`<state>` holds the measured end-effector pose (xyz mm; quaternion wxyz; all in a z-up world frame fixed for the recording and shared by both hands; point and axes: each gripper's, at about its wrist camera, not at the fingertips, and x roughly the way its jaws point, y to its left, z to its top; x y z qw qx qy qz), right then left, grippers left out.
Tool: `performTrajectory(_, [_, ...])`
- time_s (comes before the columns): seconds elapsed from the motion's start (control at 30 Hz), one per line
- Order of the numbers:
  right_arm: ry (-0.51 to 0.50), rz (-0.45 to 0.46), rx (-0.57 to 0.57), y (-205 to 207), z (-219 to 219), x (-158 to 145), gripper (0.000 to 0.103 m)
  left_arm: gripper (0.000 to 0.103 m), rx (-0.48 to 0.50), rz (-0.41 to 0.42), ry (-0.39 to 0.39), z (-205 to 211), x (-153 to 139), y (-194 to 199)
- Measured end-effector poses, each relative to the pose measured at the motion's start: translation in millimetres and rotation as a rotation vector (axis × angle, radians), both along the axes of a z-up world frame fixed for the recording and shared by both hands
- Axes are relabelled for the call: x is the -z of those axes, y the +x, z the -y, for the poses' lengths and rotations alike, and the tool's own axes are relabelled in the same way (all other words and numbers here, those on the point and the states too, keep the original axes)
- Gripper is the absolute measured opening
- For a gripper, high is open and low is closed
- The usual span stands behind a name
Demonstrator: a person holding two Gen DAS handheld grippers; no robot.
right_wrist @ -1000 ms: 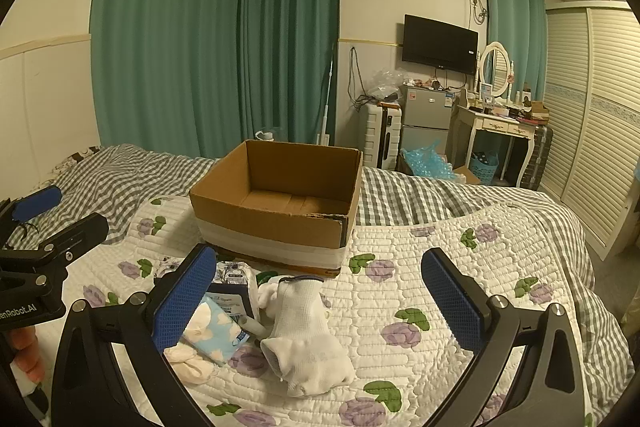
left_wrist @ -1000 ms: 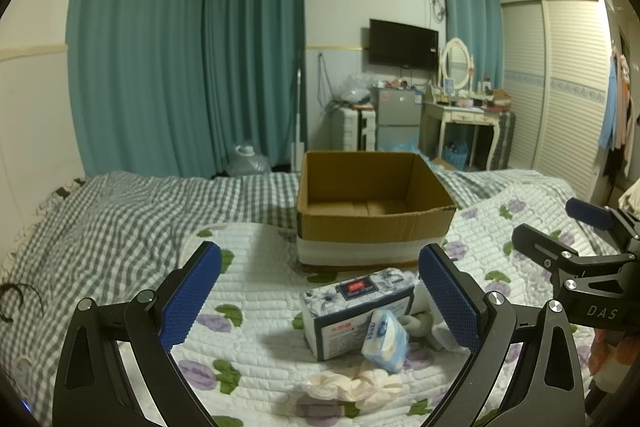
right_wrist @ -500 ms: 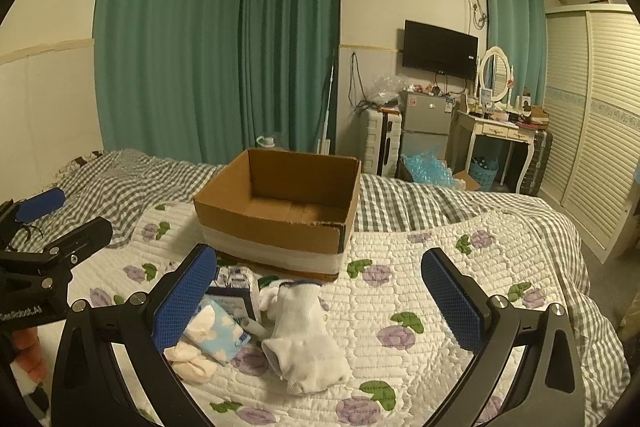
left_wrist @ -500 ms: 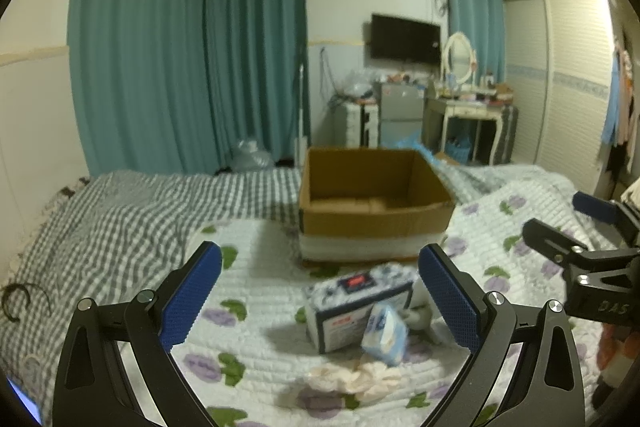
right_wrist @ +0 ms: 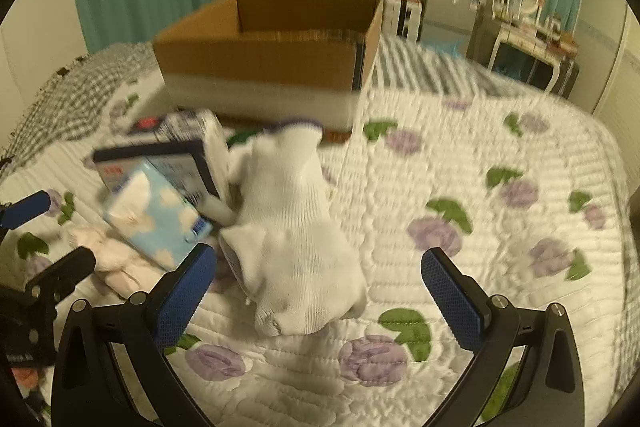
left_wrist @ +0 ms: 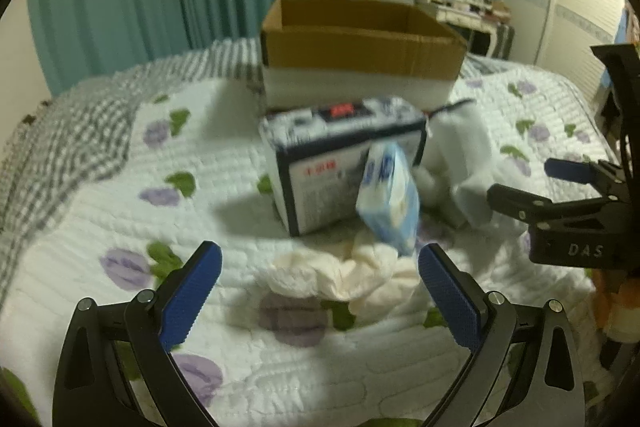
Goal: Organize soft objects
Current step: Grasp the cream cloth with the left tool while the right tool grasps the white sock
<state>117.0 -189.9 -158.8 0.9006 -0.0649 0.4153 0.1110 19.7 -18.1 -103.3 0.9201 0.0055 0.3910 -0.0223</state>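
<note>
**White soft things low on the quilt, both tongs spread**

White glove [right_wrist: 296, 239] lies at lower centre of the right view, between the gaping right tongs [right_wrist: 318, 291]. In the left view, the cream cloth [left_wrist: 340, 275] sits bottom centre between the wide-apart left tongs [left_wrist: 318, 287]. A blue tissue pack [left_wrist: 390, 199] leans against the printed box [left_wrist: 340, 163]. The cardboard box [left_wrist: 356, 47] stands above, on the bed [left_wrist: 120, 187].
</note>
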Motion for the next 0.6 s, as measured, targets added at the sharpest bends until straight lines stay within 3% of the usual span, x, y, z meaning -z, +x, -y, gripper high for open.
performTrajectory(0.17, [-0.021, -0.08, 0.007, 11.3, -3.1, 20.5, 0.101, 0.1, 0.044, -0.056, 0.0, 5.7, 13.4, 4.7])
performTrajectory(0.33, [-0.009, -0.092, -0.022, 9.6, -6.2, 24.4, 0.068, 0.099, 0.079, -0.127, -0.04, 6.6, 32.0, 17.4])
performTrajectory(0.4, [-0.009, -0.083, -0.021, 8.1, -6.0, 22.8, 0.063, 0.098, 0.08, -0.15, -0.06, 6.7, 38.4, 22.1])
performTrajectory(0.5, [0.002, -0.078, -0.016, 7.7, -4.9, 19.9, 0.059, 0.076, 0.093, -0.166, -0.065, 10.1, 46.4, 28.2])
performTrajectory(0.57, [0.009, -0.077, -0.015, 6.7, -3.9, 18.3, 0.058, 0.067, 0.083, -0.177, -0.053, 9.4, 50.2, 30.9])
performTrajectory(0.6, [0.01, -0.077, -0.015, 6.0, -3.9, 17.4, 0.058, 0.056, 0.083, -0.175, -0.069, 6.8, 49.2, 29.9])
